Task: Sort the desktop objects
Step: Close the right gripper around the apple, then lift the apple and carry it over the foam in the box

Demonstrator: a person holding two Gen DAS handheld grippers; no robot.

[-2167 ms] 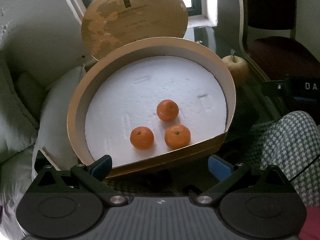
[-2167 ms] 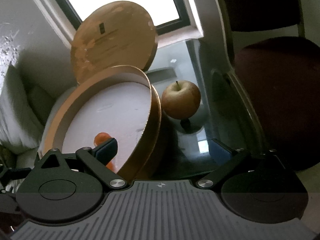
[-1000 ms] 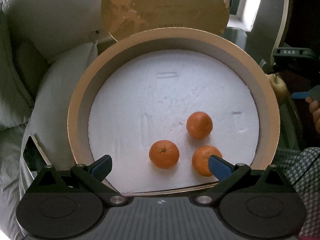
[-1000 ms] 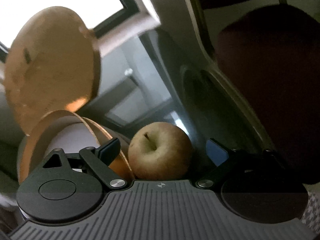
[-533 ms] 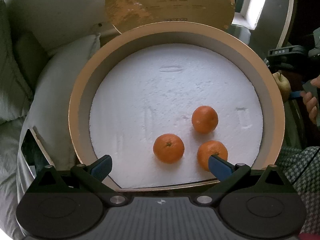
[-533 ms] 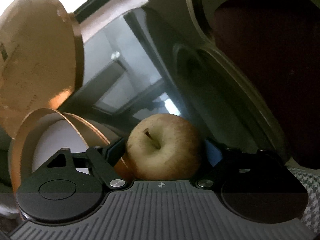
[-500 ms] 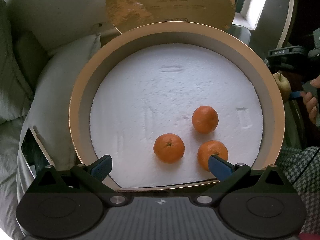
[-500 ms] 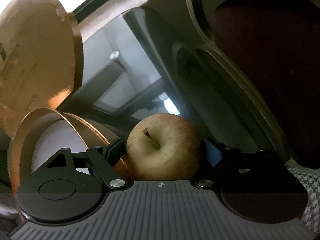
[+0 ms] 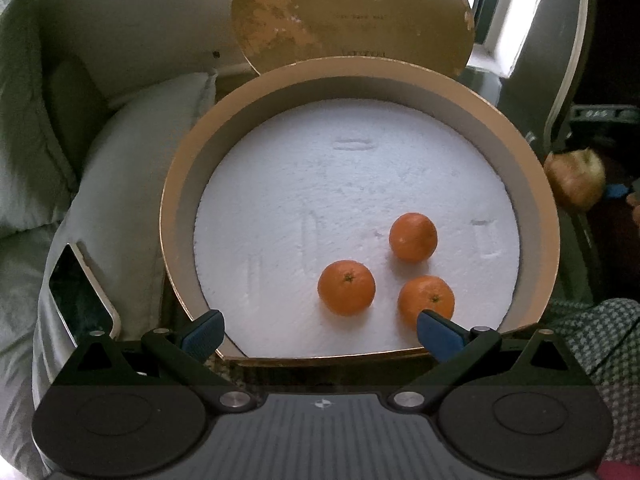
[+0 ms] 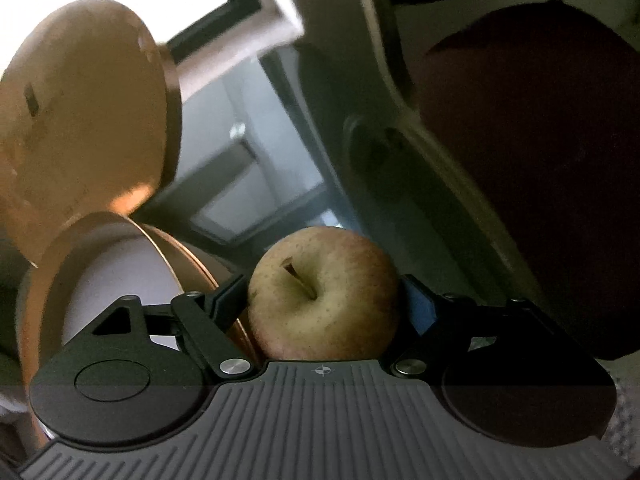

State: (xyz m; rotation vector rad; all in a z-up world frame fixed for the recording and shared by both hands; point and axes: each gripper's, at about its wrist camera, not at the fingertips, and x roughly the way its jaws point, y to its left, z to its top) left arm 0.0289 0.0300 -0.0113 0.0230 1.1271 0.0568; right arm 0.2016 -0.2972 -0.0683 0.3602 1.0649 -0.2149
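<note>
A: Start with the big thing. Where's the round box [image 9: 536, 184]?

B: Straight ahead of the left tool [image 9: 320, 330], open, gold lid [image 9: 352, 16] propped upright behind it. Its white foam floor carries three tangerines [image 9: 346, 287] bunched toward the near right; the far and left parts of the floor are bare.

A: And the apple [image 10: 324, 296]?

B: Clamped between the pads of the right tool [image 10: 322, 300], stem up and tilted toward the camera. The box wall rises just to the apple's left, so I'd judge the carry goes leftward and up over that rim [image 10: 160, 256].

A: Which tool is nearer the box?

B: The left, fingers spread wide and holding nothing, parked over the near rim. From its view the apple shows blurred just outside the right wall, above the glass counter [image 10: 256, 168].

A: Risks?

B: Clipping the rim, or landing on the tangerines.
</note>
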